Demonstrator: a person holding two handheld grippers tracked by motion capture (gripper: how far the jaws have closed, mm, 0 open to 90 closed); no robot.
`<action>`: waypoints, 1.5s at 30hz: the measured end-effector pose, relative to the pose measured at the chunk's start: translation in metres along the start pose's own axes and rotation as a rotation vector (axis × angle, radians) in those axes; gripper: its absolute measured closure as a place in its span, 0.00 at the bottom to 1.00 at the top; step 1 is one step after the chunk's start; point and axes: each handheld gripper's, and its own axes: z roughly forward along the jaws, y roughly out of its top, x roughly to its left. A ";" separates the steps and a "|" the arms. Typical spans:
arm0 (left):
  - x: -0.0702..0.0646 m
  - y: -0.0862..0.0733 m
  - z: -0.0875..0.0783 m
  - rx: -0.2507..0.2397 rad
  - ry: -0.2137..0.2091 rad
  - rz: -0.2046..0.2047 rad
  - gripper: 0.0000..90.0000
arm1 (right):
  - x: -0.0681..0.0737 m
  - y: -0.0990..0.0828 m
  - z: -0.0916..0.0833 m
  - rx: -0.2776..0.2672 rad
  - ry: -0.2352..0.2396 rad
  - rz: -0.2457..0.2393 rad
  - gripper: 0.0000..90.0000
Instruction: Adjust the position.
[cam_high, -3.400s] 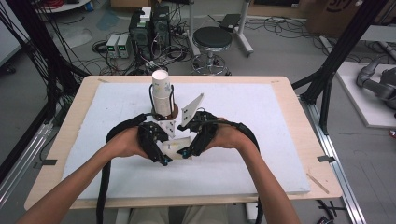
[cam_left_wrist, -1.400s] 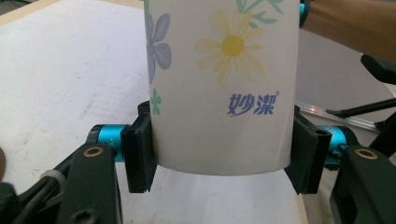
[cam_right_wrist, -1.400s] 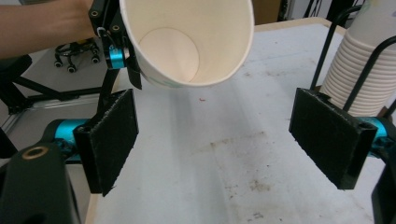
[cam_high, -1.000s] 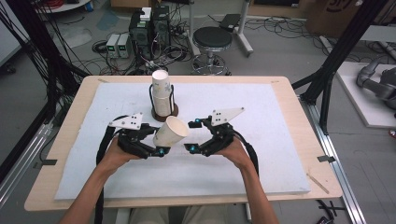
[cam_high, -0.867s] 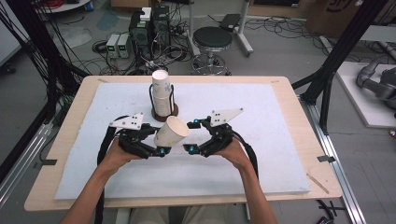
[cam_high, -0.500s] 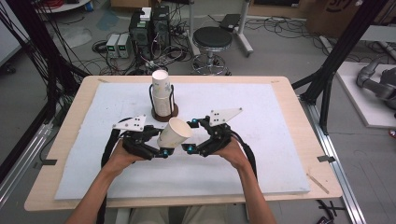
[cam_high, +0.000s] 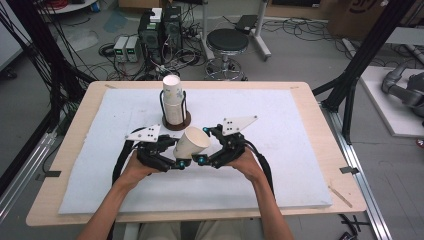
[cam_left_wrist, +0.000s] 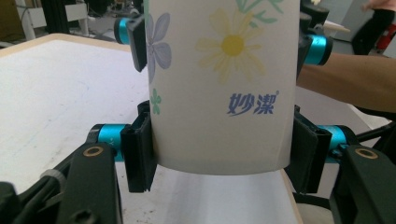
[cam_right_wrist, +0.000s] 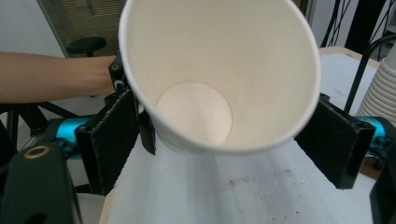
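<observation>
A white paper cup (cam_high: 192, 142) printed with flowers hangs tilted above the mat, its mouth turned up and to the right. My left gripper (cam_high: 172, 152) is shut on its narrow bottom end; in the left gripper view both pads (cam_left_wrist: 137, 156) press on the cup (cam_left_wrist: 219, 84). My right gripper (cam_high: 206, 146) comes from the opposite side and is closed wide around the mouth end. The right gripper view looks into the cup (cam_right_wrist: 210, 70), with a pad (cam_right_wrist: 109, 140) against the wall on each side.
A stack of paper cups (cam_high: 171, 100) stands in a black wire holder on a round brown base (cam_high: 176, 124), just behind the hands. A white foam mat (cam_high: 280, 150) covers the wooden table (cam_high: 320, 105). The stack (cam_right_wrist: 380, 93) appears at the right gripper view's edge.
Both grippers came back from the stack toward the person and now hold one cup between them. Over the last second the cup shifted slightly to the right.
</observation>
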 end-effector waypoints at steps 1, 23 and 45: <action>0.000 0.000 0.001 -0.001 -0.002 0.002 0.41 | 0.000 0.000 0.000 -0.005 0.000 -0.005 0.18; -0.004 0.001 0.010 0.017 -0.038 0.029 0.41 | -0.001 0.002 0.002 -0.069 0.084 -0.008 0.33; -0.003 0.001 0.010 0.053 0.016 -0.011 0.02 | -0.002 0.002 0.000 -0.084 0.086 0.001 0.36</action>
